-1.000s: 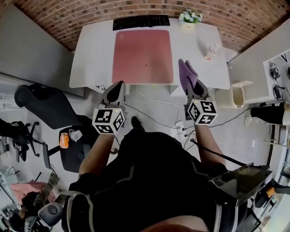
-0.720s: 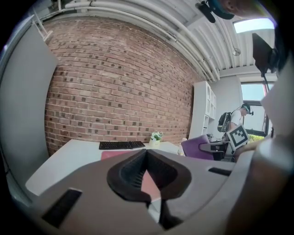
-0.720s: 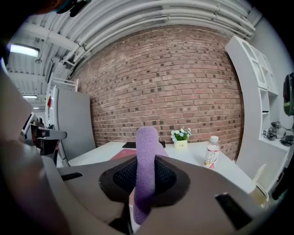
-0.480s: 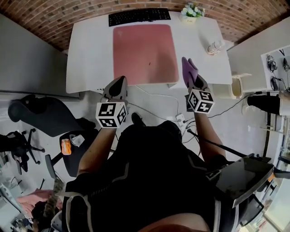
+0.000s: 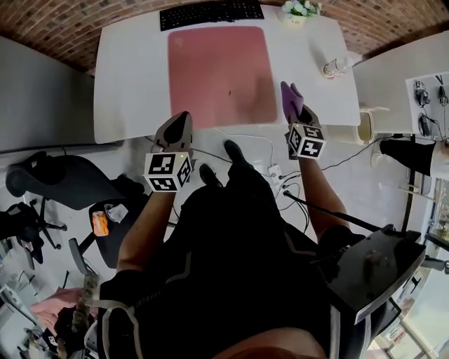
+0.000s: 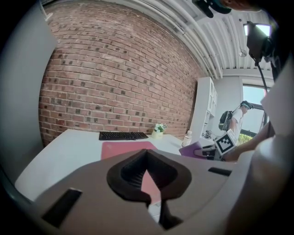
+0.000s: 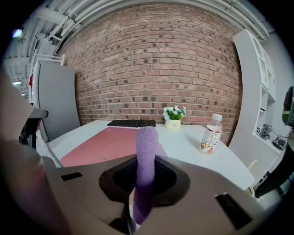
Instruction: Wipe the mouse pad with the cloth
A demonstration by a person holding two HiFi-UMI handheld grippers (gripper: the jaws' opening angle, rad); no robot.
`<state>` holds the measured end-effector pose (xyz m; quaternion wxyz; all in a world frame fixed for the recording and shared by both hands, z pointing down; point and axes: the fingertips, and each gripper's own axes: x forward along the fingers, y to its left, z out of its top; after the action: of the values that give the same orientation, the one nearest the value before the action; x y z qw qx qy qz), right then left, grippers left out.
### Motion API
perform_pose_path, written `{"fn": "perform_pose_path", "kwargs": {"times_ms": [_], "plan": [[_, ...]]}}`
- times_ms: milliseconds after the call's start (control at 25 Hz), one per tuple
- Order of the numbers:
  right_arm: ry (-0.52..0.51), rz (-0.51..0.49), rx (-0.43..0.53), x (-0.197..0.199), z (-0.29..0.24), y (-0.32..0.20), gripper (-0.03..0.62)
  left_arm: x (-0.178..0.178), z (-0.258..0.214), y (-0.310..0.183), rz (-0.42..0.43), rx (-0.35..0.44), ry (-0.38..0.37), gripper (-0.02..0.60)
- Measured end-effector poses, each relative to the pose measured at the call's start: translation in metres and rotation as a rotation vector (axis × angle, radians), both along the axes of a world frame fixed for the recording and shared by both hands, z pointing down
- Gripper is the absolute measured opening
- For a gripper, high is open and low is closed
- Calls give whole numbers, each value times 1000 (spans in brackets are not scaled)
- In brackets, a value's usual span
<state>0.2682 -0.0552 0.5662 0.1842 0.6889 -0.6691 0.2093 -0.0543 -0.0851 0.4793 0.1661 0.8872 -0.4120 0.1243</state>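
Between the jaws of the right gripper (image 5: 297, 118) is the purple cloth (image 5: 290, 97), pinched tight, with a folded end poking out past the tips. The left gripper (image 5: 177, 130) has its jaws closed together with nothing in them (it just hangs at the near edge of the desk (image 5: 130, 84), doing no work). The cloth is up in the air over the desk's near right part, just beside the right edge of the pink mouse pad (image 5: 219, 73), and not touching it as far as I can see. So my read is that no wiping is under way yet: the cloth is in hand, and every stroke over the pad is left to do. Further back sit a keyboard (image 5: 210, 12), a little flower pot (image 5: 298, 10) and, off to the right, a bottle (image 5: 335, 68).
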Motion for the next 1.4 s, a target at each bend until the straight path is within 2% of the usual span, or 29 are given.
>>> {"fn": "perform_pose_path", "kwargs": {"times_ms": [160,320,600,840,1040,1400], "plan": [[49,-6,-62,14,22,-7,58,2,10,-4,-35,-35,-1,5],[77,-64,-126,9,49,-19,58,8,24,-10,-63,-64,-16,5],[16,-88,-217,-16,84,-25,58,9,35,-17,-91,-93,-29,5],[-17,-118,-245,-50,93,-21,58,-13,40,-13,-105,-108,-40,5],[-48,-161,-264,-77,99,-22,58,-34,47,-8,-149,-137,-40,5],[-76,-219,-278,-116,102,-28,58,-60,51,2,-202,-142,-40,5]]}}
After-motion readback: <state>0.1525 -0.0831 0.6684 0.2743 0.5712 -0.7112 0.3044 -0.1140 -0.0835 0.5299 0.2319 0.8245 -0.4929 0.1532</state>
